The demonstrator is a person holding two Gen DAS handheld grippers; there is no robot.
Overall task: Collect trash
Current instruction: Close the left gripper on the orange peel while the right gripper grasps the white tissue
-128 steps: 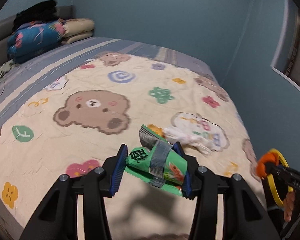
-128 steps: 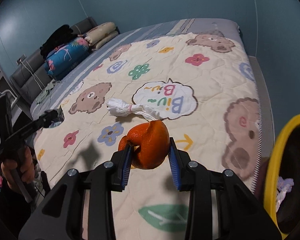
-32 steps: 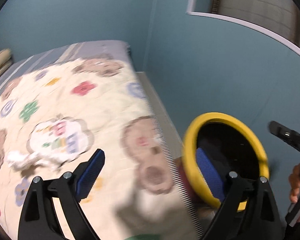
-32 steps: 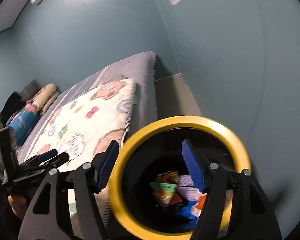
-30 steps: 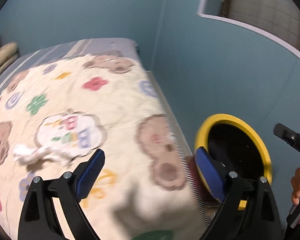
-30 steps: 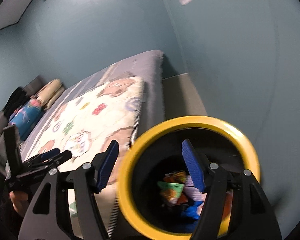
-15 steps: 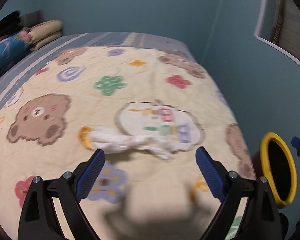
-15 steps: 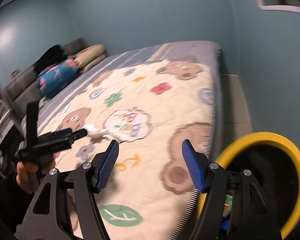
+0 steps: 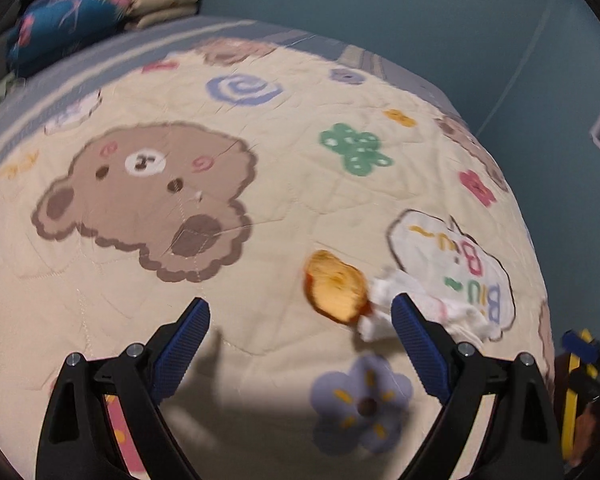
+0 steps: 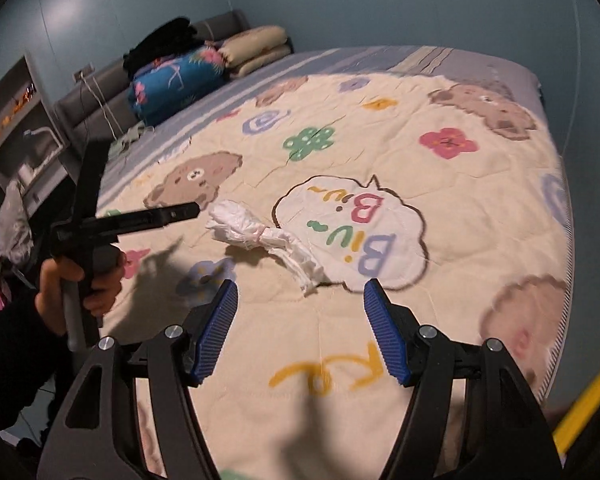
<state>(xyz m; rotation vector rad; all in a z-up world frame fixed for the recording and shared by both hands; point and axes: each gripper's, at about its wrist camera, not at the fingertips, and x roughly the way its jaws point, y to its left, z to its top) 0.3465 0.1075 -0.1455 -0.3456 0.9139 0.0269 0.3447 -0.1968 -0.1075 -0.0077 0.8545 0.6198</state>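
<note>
A piece of orange peel (image 9: 336, 286) lies on the cartoon bear quilt (image 9: 260, 208), touching a crumpled white plastic bag (image 9: 384, 300). My left gripper (image 9: 300, 344) hovers open and empty just short of the peel, with the bag beside its right finger. In the right wrist view the white bag (image 10: 256, 232) lies ahead of my open, empty right gripper (image 10: 300, 336). The peel is hidden there. My left gripper (image 10: 180, 213) reaches in from the left, close to the bag's knotted end.
The yellow rim of the trash bin (image 10: 580, 412) shows at the bed's near right corner, also the bin rim (image 9: 572, 400). A hand (image 10: 80, 280) in a dark sleeve holds the left gripper. Pillows and a blue folded blanket (image 10: 176, 76) sit at the headboard.
Both views swung from the yellow bin back over the bed and dropped closer to the quilt. Earlier the left gripper held a green wrapper and the right an orange peel; both are empty now.
</note>
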